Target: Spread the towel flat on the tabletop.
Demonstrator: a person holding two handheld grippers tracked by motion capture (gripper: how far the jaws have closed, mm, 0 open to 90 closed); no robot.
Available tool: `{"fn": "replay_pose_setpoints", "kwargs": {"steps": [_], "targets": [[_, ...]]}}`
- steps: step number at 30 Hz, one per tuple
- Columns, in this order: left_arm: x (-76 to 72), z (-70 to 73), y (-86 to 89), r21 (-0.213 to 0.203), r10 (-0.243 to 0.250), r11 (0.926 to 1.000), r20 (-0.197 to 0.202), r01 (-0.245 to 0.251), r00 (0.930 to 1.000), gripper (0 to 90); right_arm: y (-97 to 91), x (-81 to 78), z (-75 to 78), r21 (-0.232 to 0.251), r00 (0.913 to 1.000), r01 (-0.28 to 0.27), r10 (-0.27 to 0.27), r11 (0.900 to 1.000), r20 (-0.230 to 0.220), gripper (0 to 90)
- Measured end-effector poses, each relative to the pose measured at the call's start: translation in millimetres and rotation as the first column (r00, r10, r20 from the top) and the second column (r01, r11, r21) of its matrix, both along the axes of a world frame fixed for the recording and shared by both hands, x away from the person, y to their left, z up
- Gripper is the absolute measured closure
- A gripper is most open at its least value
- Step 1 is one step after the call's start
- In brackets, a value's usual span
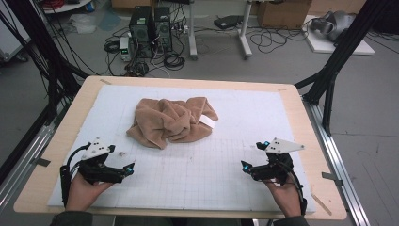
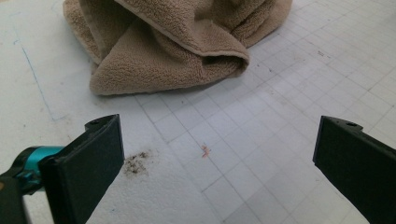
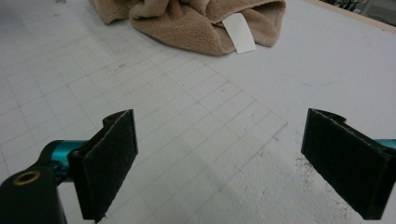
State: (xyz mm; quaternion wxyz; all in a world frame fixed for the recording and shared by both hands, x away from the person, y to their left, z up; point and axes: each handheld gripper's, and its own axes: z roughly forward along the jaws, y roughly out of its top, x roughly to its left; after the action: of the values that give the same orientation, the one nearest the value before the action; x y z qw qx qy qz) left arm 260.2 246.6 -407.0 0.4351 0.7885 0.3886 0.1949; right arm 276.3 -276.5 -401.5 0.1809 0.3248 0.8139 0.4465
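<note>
My left tool (image 1: 123,170) and right tool (image 1: 251,168) are spread wide and hold nothing, and the soft, floppy, light brown terry towel (image 1: 169,121), bunched toward the desk's far edge, looks best pinched at a thick folded edge.

towel (image 2: 173,42) cut off at top edge, label (image 3: 239,32) print unreadable

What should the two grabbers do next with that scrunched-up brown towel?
Probably reach both forward to the towel. It lies crumpled mid-mat, while the left gripper and right gripper sit near the front edge, jaws open and empty, apart from it. The white label marks a hem worth aiming for.
</note>
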Motion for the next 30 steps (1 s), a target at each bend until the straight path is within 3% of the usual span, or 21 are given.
{"fn": "replay_pose_setpoints", "kwargs": {"steps": [22,30], "targets": [[-1.5,0.6,-0.7,-0.009,-0.005,0.9999,0.005,0.005,1.0,2.4,2.2,0.6,-4.4,0.002,0.9998,-0.017,0.017,0.9998,-0.011,9.8],[19.6,10.7,-18.7,-0.021,-0.044,0.9988,0.001,0.044,0.999,8.7,8.0,0.0,-6.6,-0.009,0.9996,-0.026,0.026,0.9996,-0.014,9.9]]}}
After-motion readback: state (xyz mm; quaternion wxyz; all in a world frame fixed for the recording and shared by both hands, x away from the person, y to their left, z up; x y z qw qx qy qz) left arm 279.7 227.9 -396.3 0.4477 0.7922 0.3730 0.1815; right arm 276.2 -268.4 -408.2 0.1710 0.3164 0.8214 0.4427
